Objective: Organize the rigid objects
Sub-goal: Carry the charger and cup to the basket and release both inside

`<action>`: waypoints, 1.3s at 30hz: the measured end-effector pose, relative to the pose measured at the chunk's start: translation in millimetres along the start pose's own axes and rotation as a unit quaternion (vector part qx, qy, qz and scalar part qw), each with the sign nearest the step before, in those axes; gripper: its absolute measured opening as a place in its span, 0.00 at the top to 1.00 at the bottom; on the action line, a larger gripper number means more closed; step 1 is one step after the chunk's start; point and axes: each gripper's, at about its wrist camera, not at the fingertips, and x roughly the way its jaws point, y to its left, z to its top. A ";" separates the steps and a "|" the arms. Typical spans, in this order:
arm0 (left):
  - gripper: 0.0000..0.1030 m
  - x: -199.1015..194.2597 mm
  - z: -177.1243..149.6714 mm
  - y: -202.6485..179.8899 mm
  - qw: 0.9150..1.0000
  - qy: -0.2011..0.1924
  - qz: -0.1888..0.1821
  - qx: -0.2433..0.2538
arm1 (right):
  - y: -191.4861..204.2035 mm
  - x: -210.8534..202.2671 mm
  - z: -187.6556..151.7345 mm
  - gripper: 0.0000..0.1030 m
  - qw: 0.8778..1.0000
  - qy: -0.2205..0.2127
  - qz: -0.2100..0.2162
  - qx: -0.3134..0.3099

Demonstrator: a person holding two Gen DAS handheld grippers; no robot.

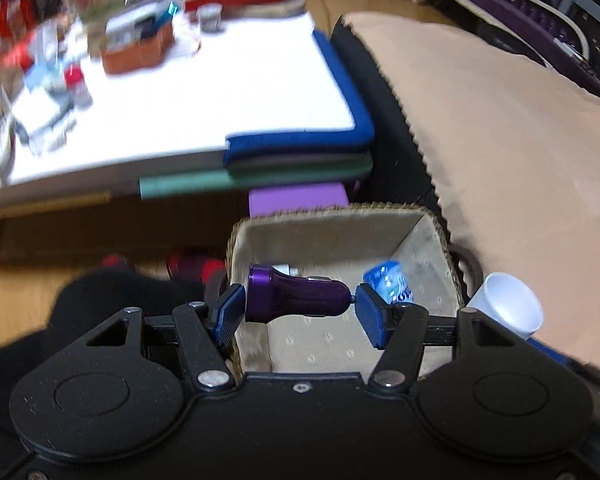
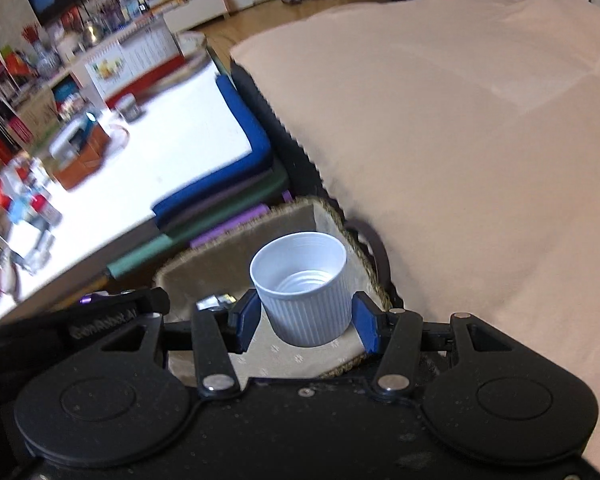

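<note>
Car charger point(image 1: 298, 294), purple, lies sideways between the blue pads of the left gripper point(image 1: 298, 308); its wide end meets the left pad and its narrow tip meets the right pad point(image 1: 370, 316), so the jaws stand about half open and clamp it end to end. The charger hangs over the open top of a woven basket point(image 1: 446, 240) with a beige patterned lining. Inside the basket, at the far right corner, lies a blue-and-white wrapped item point(image 1: 388, 280), blurred; a small metallic piece point(image 1: 288, 269) shows just behind the charger.

White ribbed cup point(image 2: 304, 292) sits upright, mouth up, between the pads of the right gripper point(image 2: 304, 320). Both pads touch its sides near the base, jaws about half open and closed on it. The cup is held over the right half of the same basket point(image 2: 364, 264), above the lining. In the left view the cup point(image 1: 508, 304) appears just outside the basket's right rim.

Beyond the basket stands a stack of flat cushions point(image 1: 300, 148) in blue, green and purple under a white tabletop point(image 1: 220, 88). A brown box point(image 1: 136, 52) and a red-capped jar point(image 1: 78, 86) stand on the table among blurred clutter. To the right, a beige cloth point(image 2: 480, 160) covers a large raised surface
</note>
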 end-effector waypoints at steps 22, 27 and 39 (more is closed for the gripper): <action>0.40 8.0 0.1 -9.9 0.999 0.013 0.040 0.027 | -9.3 27.2 -0.6 0.46 0.999 0.004 -0.027 0.021; 0.38 7.3 0.1 -10.2 0.999 0.011 0.041 0.029 | -12.6 26.6 -3.6 0.46 0.999 0.006 -0.027 0.028; 0.34 4.0 -2.9 -11.3 0.999 0.004 0.040 0.031 | -13.1 21.0 -12.4 0.39 0.999 0.005 -0.033 0.022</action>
